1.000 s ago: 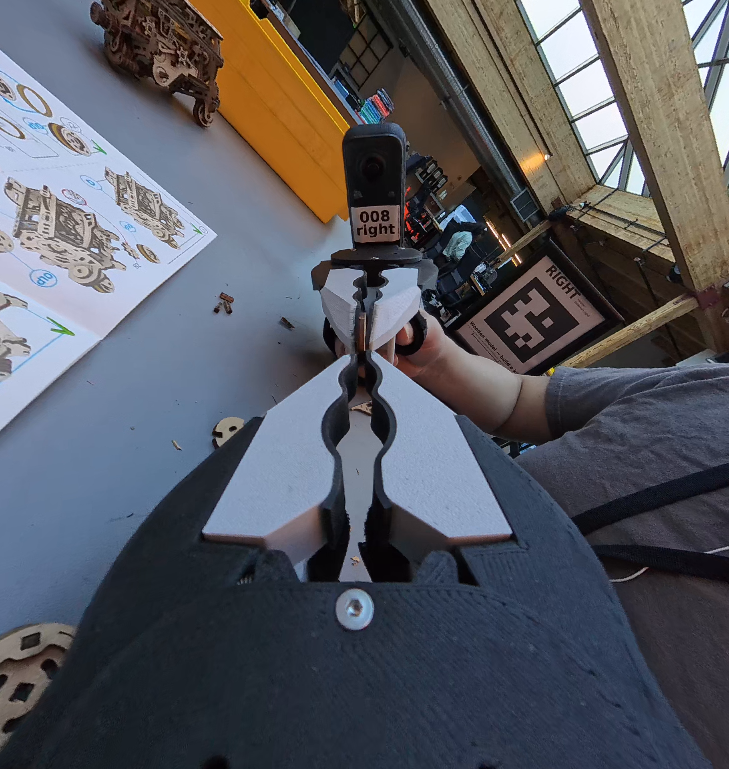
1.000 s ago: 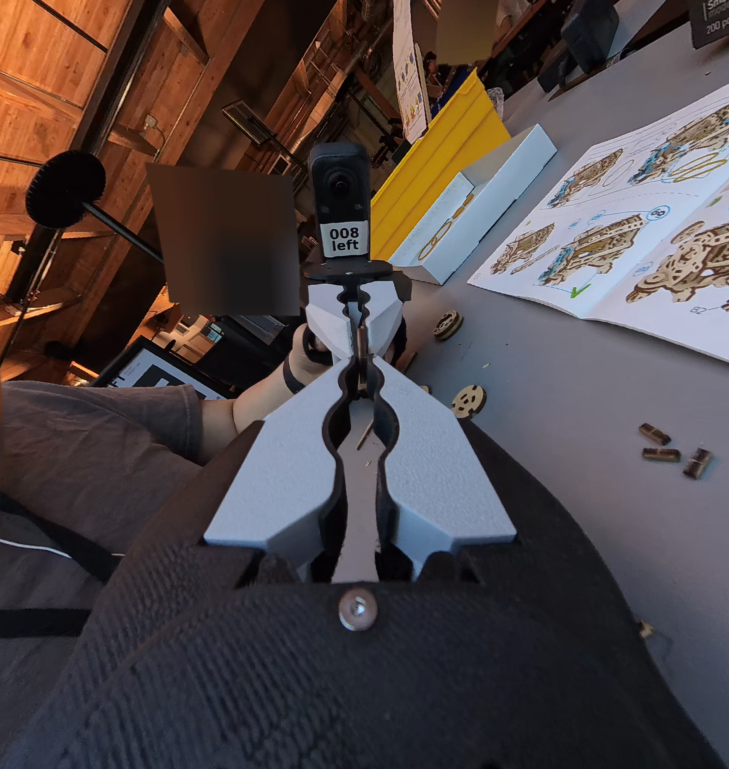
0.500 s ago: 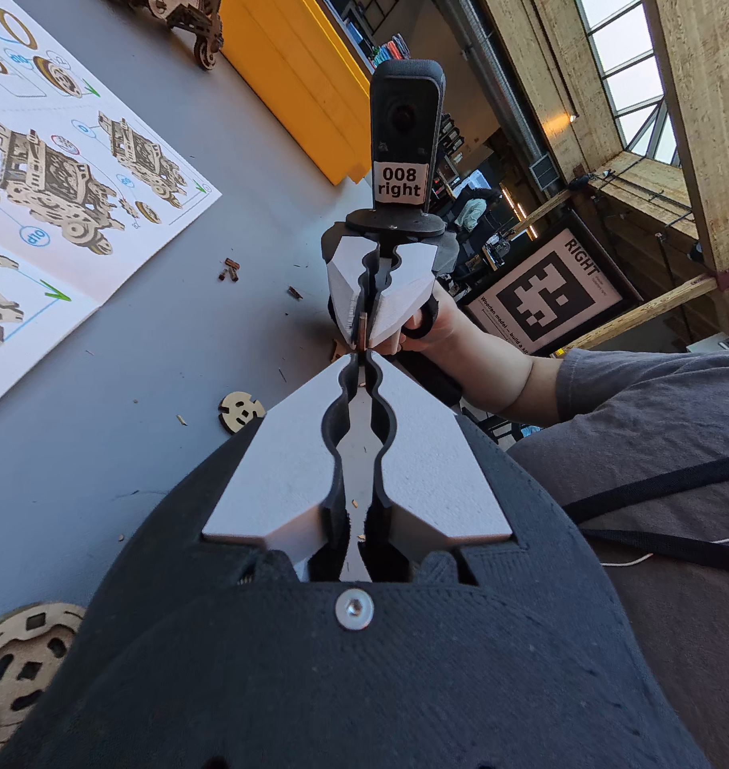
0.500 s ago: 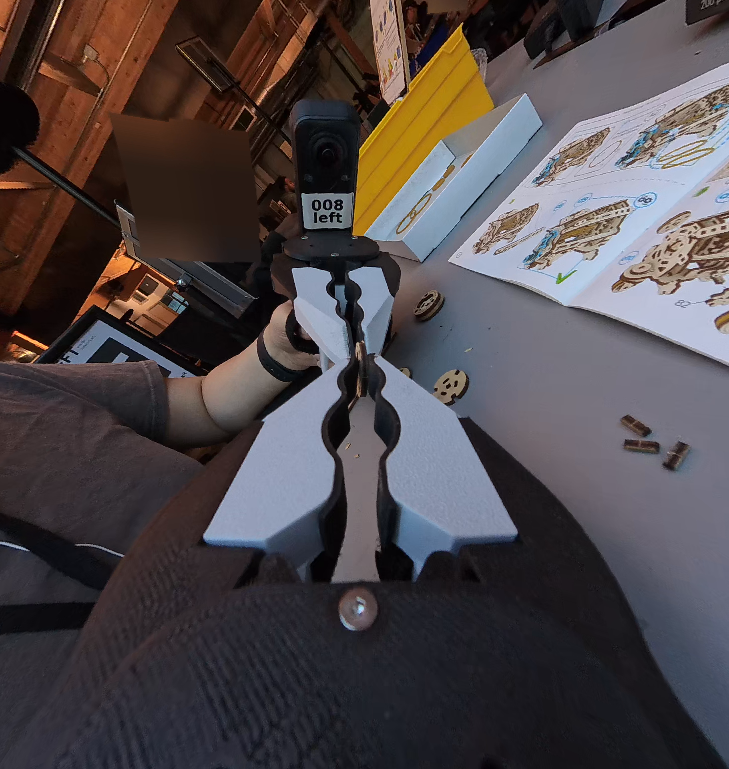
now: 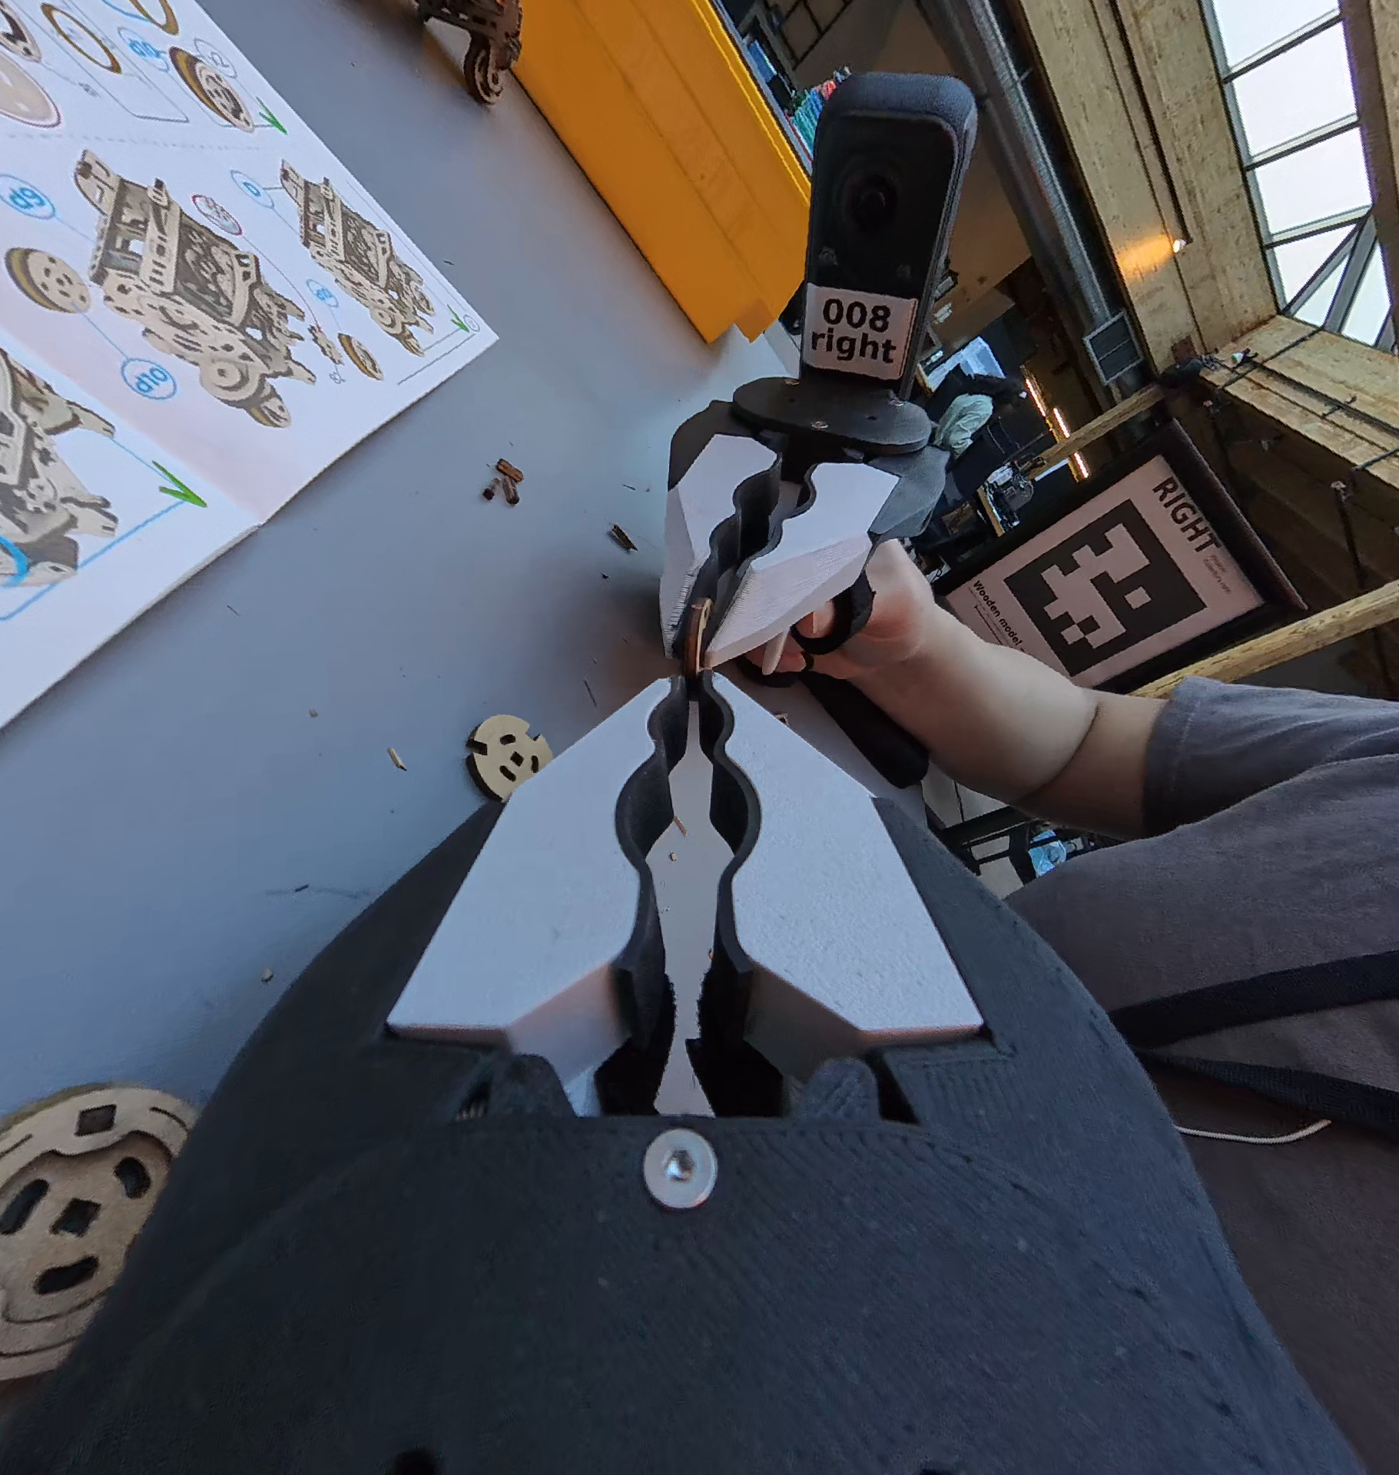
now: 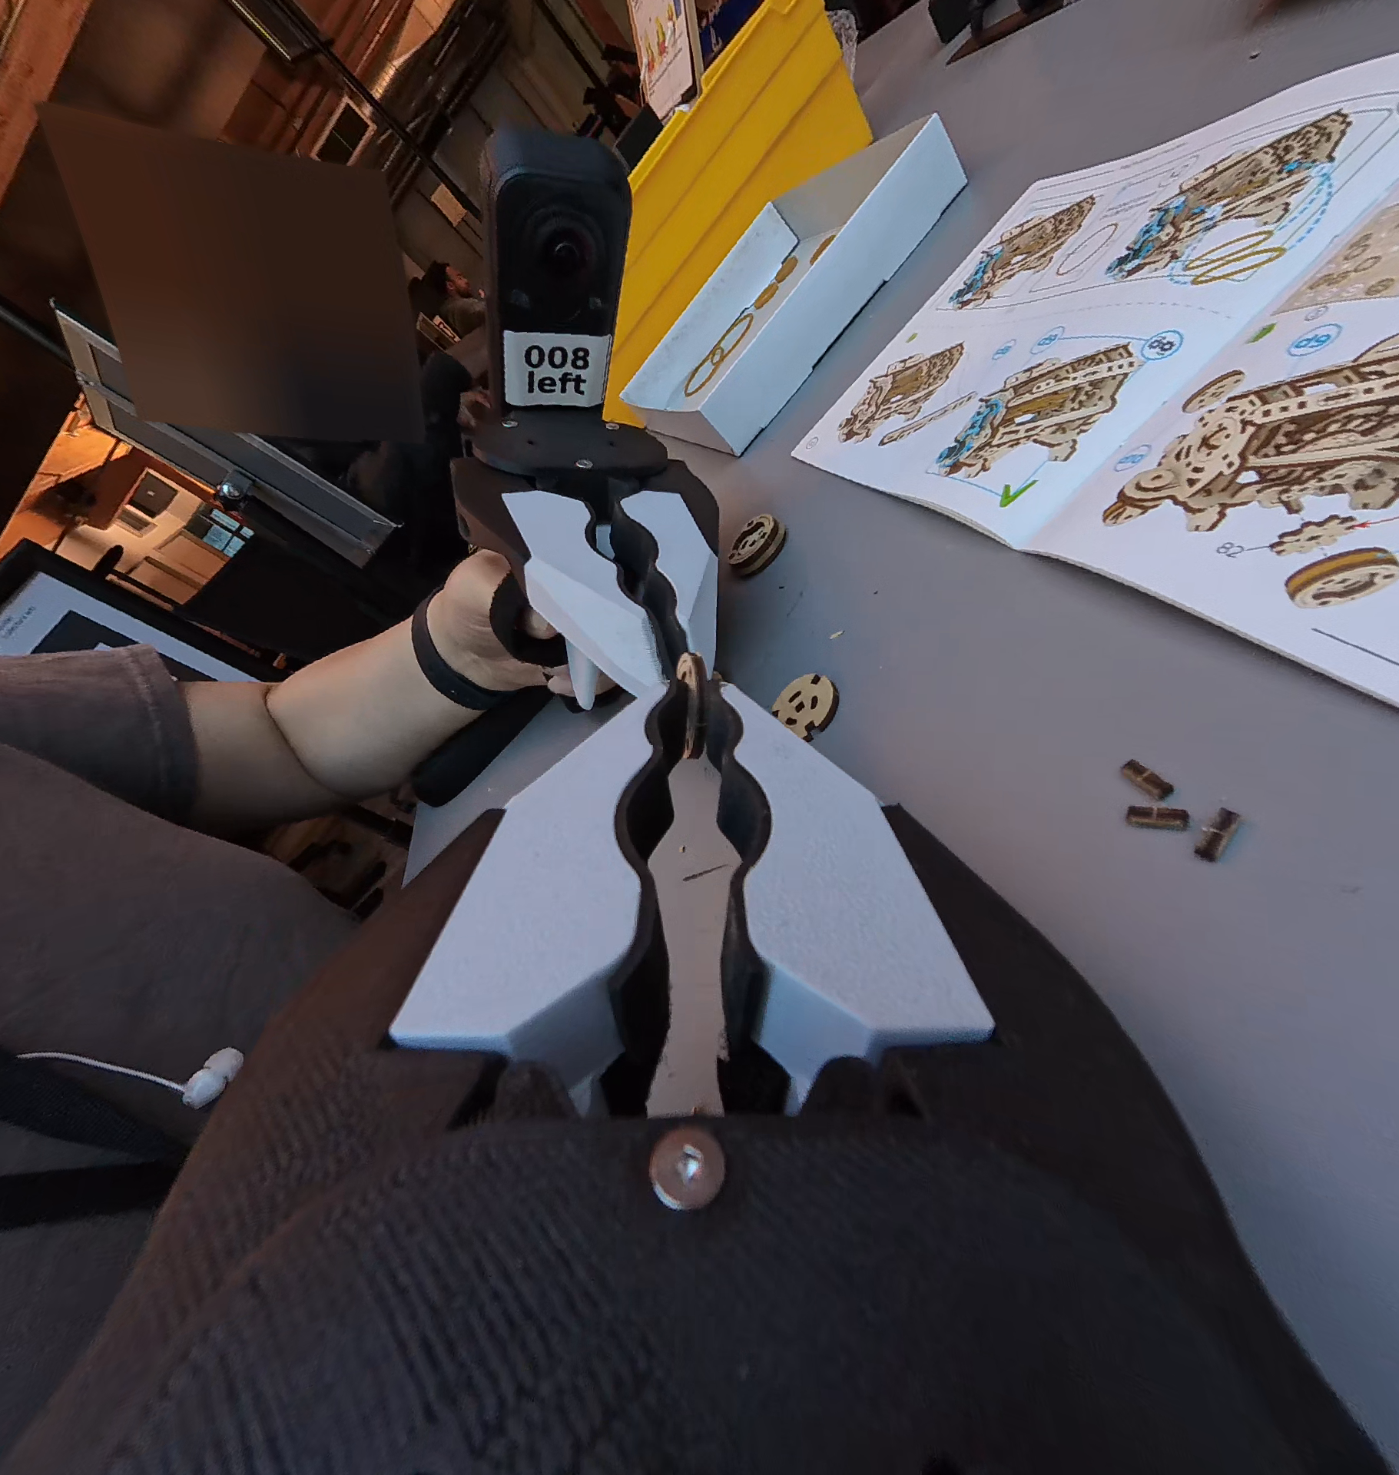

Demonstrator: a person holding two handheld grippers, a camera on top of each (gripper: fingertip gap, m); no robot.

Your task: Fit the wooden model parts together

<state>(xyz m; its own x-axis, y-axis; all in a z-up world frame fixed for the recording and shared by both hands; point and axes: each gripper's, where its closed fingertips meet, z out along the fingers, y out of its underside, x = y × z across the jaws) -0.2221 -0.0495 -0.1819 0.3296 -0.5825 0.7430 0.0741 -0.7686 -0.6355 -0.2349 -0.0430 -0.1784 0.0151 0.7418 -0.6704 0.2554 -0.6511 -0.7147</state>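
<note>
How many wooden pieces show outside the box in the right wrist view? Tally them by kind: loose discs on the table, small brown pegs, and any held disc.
Loose discs: 2
Pegs: 3
Held disc, in the right gripper: 1
Total: 6

On the table [image 6: 999, 1038], the booklet [image 6: 1159, 335] lies right of the tongs [image 6: 692, 702]; a box [image 6: 863, 263] sits behind it, three small pieces [image 6: 1175, 814] before it, a disc [image 6: 805, 706] between.
</note>
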